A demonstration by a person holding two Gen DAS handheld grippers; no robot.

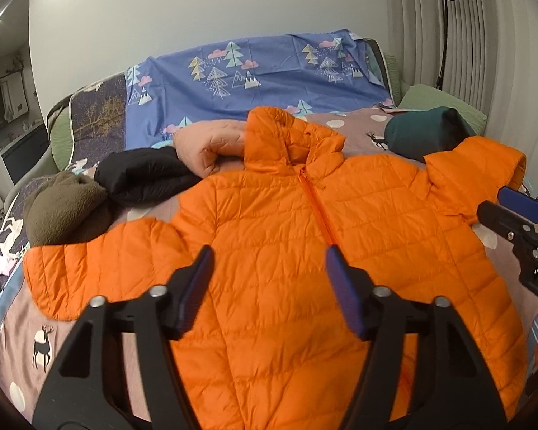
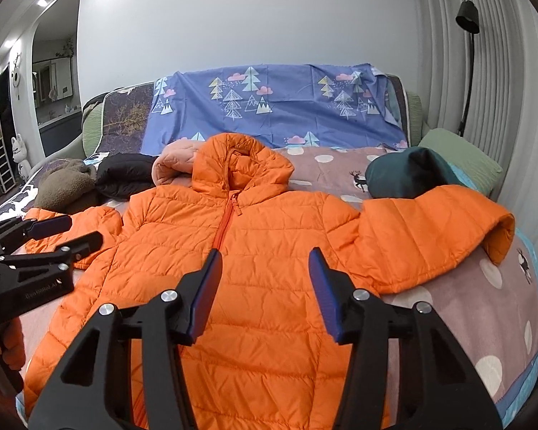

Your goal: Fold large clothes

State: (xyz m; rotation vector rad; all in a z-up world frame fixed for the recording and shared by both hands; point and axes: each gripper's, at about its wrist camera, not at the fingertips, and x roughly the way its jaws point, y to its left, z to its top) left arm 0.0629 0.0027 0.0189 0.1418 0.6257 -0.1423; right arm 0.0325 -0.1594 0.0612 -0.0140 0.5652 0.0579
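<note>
The left gripper (image 1: 267,258) holds its blue-padded fingers (image 1: 201,279) wide apart with nothing between them, poised over the chest of the orange puffer jacket (image 1: 287,243). The right gripper (image 2: 265,259) is spread the same way, also empty, above the jacket's front beside the zipper (image 2: 224,225). The jacket lies front up and zipped on the bed (image 2: 484,294), hood (image 2: 240,165) toward the back wall and both sleeves out to the sides — the one on the right gripper's side ends in an open cuff (image 2: 502,236). Behind the jacket sit other garments: an olive fleece bundle (image 1: 66,211), a black one (image 1: 143,175), a peach quilted piece (image 1: 211,143) and a dark green bundle (image 1: 426,136). A blue tree-print sheet (image 1: 254,82) drapes the backrest.
</note>
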